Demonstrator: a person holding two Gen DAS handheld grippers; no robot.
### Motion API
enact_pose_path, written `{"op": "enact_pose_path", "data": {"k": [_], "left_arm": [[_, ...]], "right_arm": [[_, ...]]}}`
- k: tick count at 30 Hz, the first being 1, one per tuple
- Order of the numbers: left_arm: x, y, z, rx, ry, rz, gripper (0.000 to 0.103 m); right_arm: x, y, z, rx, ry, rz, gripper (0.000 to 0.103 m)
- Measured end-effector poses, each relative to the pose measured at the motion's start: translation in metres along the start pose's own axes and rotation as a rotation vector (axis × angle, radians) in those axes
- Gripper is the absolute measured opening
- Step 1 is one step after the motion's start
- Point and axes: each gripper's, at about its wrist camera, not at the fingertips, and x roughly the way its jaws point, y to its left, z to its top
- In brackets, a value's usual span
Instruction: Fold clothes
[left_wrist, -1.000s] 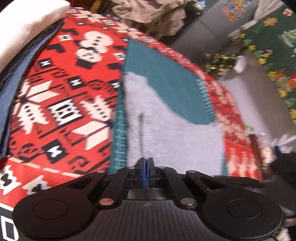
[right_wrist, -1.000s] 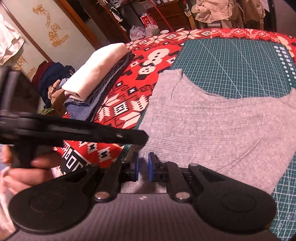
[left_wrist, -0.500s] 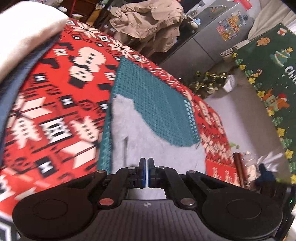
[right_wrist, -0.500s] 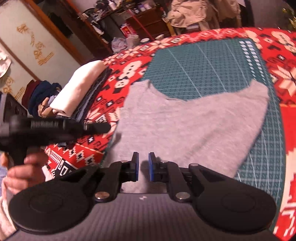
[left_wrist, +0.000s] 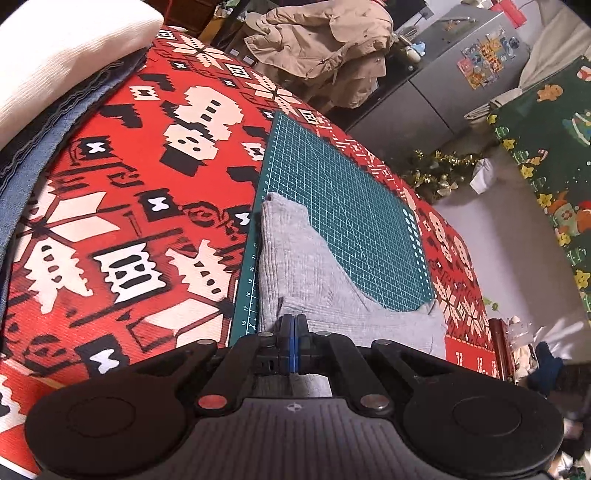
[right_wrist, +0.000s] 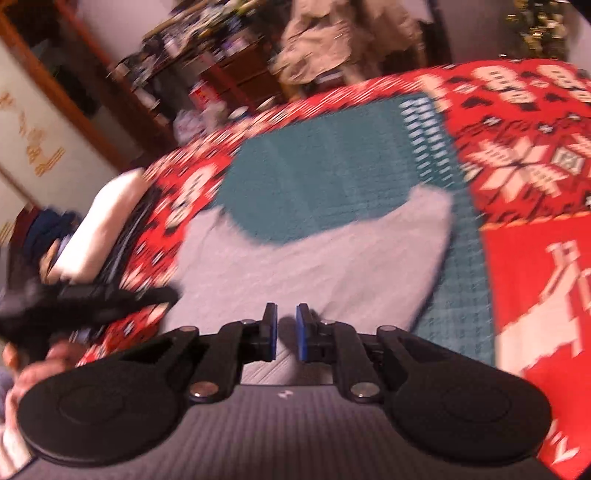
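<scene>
Grey garment (left_wrist: 295, 266) now drawn nearer, fold doubled over the green mat (left_wrist: 343, 206).
My left gripper (left_wrist: 294, 345) pinches its near edge; my right gripper (right_wrist: 286, 332), parted and empty, hovers over the cloth.

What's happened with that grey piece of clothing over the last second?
The left gripper, shut on the grey garment, has pulled back toward the near edge of the green mat, so more mat shows. The right gripper has opened wider and holds nothing. The folded stack stayed put on the red cloth.
</scene>
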Motion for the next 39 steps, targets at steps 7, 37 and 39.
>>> {"op": "enact_pose_path", "data": {"k": [7,37,39], "left_arm": [[0.001,0.004,0.002,-0.016,0.007,-0.013,0.001],[-0.025,-0.033,-0.063,0.288,0.209,-0.005,0.002],[-0.026,-0.034,-0.064,0.291,0.205,-0.004,0.002]], "right_arm": [[0.010,-0.034,0.016,0.124,-0.061,-0.004,0.002],[0.008,0.077,-0.058,-0.229,0.199,0.166,0.007],[0.007,0.078,-0.059,-0.235,0.200,0.164,0.008]]}}
